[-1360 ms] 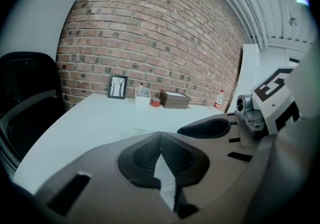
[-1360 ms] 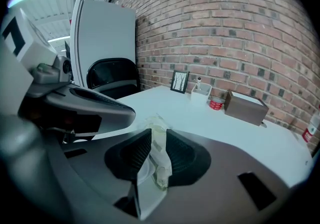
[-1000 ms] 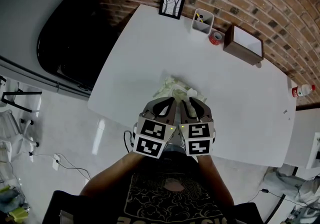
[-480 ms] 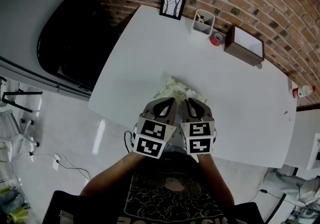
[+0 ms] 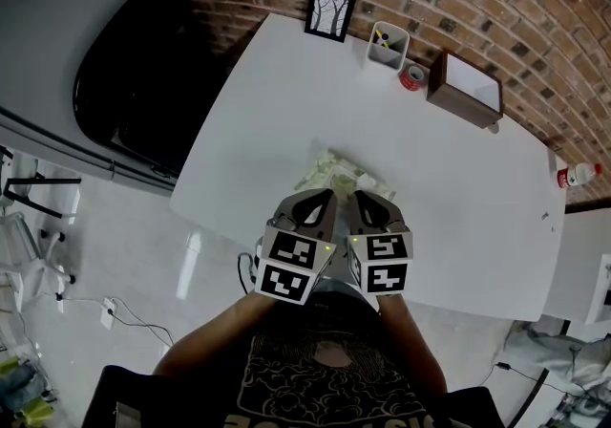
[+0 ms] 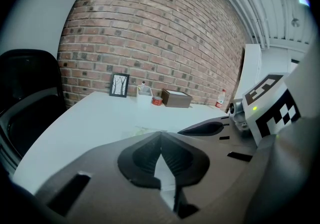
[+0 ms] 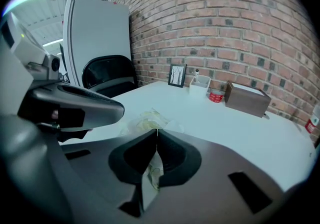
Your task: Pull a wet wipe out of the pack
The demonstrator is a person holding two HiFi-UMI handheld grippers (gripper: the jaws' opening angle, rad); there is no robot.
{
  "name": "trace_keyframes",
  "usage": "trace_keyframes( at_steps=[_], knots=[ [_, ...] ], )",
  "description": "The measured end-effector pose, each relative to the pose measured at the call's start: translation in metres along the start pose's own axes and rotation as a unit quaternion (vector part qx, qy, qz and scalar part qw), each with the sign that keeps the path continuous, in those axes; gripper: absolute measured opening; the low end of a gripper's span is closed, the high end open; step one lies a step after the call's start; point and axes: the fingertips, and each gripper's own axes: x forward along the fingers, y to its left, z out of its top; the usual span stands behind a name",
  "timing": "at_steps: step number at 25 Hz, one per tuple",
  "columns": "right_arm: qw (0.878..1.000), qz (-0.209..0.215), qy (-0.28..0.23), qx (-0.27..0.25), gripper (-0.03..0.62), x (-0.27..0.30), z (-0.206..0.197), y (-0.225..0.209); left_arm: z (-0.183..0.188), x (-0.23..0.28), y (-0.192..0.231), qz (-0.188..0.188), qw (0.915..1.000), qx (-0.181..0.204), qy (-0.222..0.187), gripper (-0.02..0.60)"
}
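Observation:
The wet wipe pack [image 5: 334, 170], pale green and crinkled, lies on the white table [image 5: 277, 101] near its front edge. Both grippers hover side by side just in front of it, tips over its near edge. My left gripper [image 5: 326, 193] is shut, and in the left gripper view its jaws [image 6: 160, 134] meet with only white table showing behind them. My right gripper [image 5: 354, 194] is shut too. In the right gripper view its tips [image 7: 156, 131] meet over the pack [image 7: 147, 119], and I see nothing pinched between them.
Along the brick wall at the back stand a framed picture [image 5: 330, 8], a white holder [image 5: 388, 42], a red tape roll [image 5: 412, 74] and a brown box [image 5: 465, 84]. A bottle [image 5: 579, 173] stands far right. A black chair [image 5: 143, 73] is left of the table.
The pack looked puffed up and higher a second ago and now lies flatter. Both grippers have stayed almost where they were.

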Motion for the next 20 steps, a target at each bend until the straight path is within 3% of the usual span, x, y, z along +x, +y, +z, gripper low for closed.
trace_keyframes(
  at_steps=[20],
  knots=[
    [0.999, -0.013, -0.051, 0.01, 0.018, -0.023, 0.033, 0.008, 0.005, -0.016, -0.005, -0.008, 0.9999, 0.008, -0.012, 0.011]
  ],
)
